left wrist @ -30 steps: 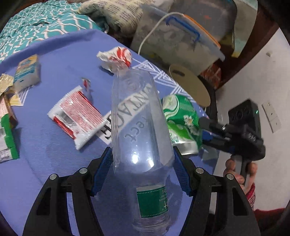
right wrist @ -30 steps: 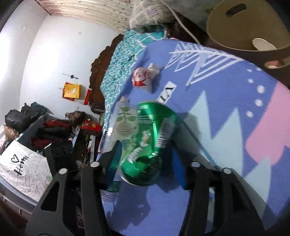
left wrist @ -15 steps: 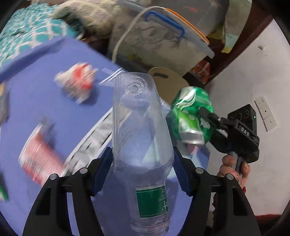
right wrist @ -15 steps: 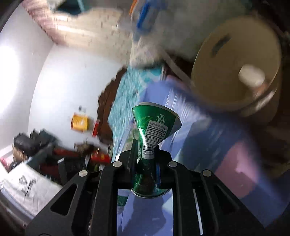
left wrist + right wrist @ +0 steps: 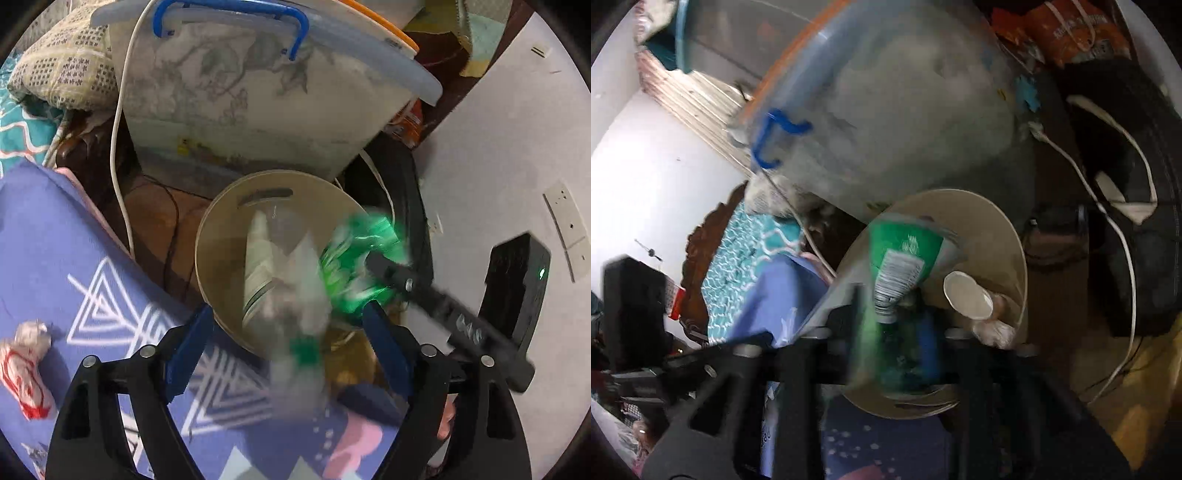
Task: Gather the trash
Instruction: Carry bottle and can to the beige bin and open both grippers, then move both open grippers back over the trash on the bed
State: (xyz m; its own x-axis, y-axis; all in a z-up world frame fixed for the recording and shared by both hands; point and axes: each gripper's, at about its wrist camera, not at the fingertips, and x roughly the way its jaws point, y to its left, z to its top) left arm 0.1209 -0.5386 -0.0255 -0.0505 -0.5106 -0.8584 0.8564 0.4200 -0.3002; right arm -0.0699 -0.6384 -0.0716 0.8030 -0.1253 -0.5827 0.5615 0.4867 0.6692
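In the left wrist view, the left claw [image 5: 286, 328] is seen with its blue-padded fingers [image 5: 188, 347] spread wide, released; the clear plastic bottle [image 5: 284, 295] lies blurred between them without touching either pad, over the mouth of the tan bin [image 5: 218, 236]. Whether the bottle is falling or resting on the bin's contents cannot be told through the blur. To the right, the green can [image 5: 354, 266] is shown smeared by motion at the tip of the right claw [image 5: 376, 264], above the bin's right rim. A crumpled red-and-white wrapper [image 5: 22, 365] is left on the purple bedspread [image 5: 51, 243] at the near left, and a lidded storage tub [image 5: 258, 99] with a blue handle stands beyond the bin.

The right wrist view supplies what the other lacks: the can [image 5: 901, 266] is seen clenched by the right claw [image 5: 897, 332], its barcode facing the camera, and held directly above the bin [image 5: 1004, 236]. A white paper cup [image 5: 967, 295] lying inside the bin toward the right is visible only here. A white cable [image 5: 1123, 236] is draped over a dark object to the far right. The wrapper is shown only by the left wrist camera.
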